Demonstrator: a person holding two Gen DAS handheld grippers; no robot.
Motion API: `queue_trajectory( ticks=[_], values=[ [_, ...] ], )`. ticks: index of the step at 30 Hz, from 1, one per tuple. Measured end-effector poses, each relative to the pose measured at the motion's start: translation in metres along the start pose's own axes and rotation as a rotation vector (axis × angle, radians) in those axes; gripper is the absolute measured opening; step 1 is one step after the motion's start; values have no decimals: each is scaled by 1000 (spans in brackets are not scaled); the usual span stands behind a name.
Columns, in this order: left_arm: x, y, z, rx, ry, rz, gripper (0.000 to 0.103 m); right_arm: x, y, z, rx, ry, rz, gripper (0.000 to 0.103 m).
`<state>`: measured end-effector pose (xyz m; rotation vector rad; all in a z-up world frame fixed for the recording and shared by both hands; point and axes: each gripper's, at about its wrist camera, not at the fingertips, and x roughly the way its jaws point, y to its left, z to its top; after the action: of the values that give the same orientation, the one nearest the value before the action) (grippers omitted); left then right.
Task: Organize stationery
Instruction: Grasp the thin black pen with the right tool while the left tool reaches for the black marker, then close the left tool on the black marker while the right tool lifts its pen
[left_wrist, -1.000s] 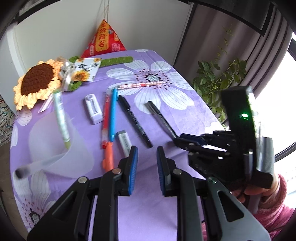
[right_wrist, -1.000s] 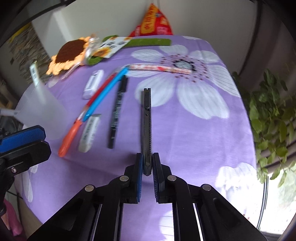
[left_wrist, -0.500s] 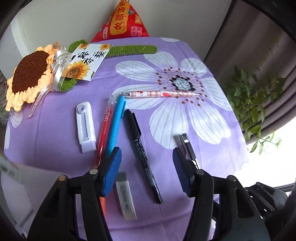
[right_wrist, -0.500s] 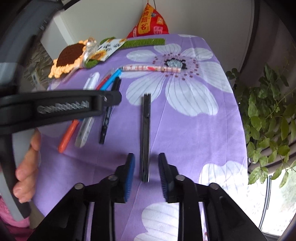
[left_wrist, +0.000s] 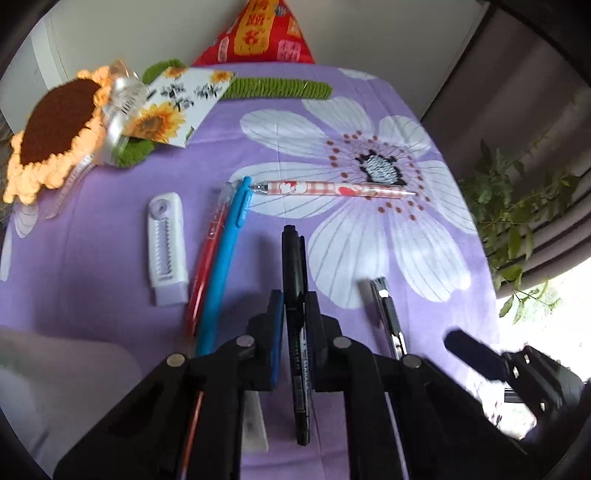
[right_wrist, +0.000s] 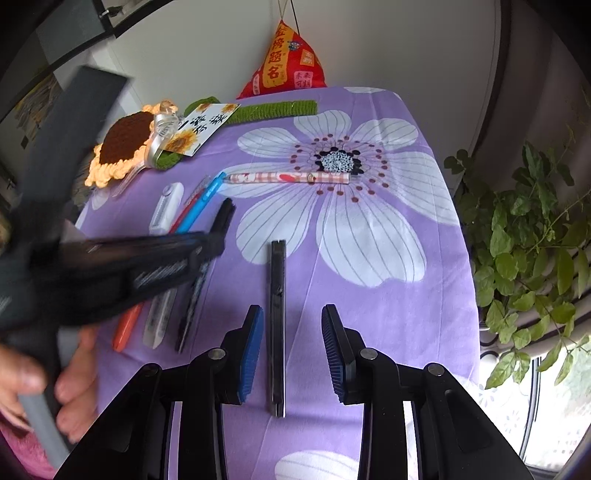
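My left gripper (left_wrist: 294, 299) is shut on a black marker (left_wrist: 293, 266) that lies on the purple flowered cloth (left_wrist: 424, 295); the gripper also shows in the right wrist view (right_wrist: 212, 242). My right gripper (right_wrist: 292, 317) is open and empty, its pads on either side of a black utility knife (right_wrist: 277, 314) lying on the cloth. The knife also shows in the left wrist view (left_wrist: 388, 314). A blue pen (left_wrist: 225, 258), a red pen (left_wrist: 207, 258), a white correction tape (left_wrist: 166, 247) and a pink checked pen (left_wrist: 332, 188) lie on the cloth.
A crocheted sunflower (left_wrist: 51, 125), a sunflower card (left_wrist: 173, 107) and a red pouch (left_wrist: 255, 33) sit at the table's far end. A potted plant (right_wrist: 524, 240) stands to the right of the table. An orange pen (right_wrist: 125, 328) and a white eraser (right_wrist: 159, 321) lie at the left.
My left gripper moved over the black marker and shut on it. My right gripper let go of the black utility knife, opened wide and drew back a little.
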<state>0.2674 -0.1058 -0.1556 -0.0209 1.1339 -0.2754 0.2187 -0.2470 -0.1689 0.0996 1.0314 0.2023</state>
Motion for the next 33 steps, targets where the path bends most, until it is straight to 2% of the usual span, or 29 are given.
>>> queue_trajectory(
  ticks=[7, 14, 21, 25, 27, 28, 33],
  values=[
    [-66, 8, -35, 63, -96, -73, 9, 16, 5, 23, 18, 39, 25, 33],
    [-95, 4, -54, 84, -154, -89, 9, 32, 20, 37, -2, 70, 13, 33],
    [-106, 6, -61, 92, -177, -102, 9, 48, 24, 43, -8, 113, -46, 33],
    [-112, 6, -63, 97, -190, -105, 9, 50, 26, 45, -19, 106, -73, 32],
    [-115, 6, -65, 103, -200, -106, 9, 52, 27, 46, -21, 104, -84, 24],
    [-116, 6, -65, 104, -203, -105, 9, 52, 27, 46, -21, 103, -94, 15],
    [-118, 7, -66, 106, -210, -109, 8, 41, 25, 45, -4, 82, -84, 12]
  ],
)
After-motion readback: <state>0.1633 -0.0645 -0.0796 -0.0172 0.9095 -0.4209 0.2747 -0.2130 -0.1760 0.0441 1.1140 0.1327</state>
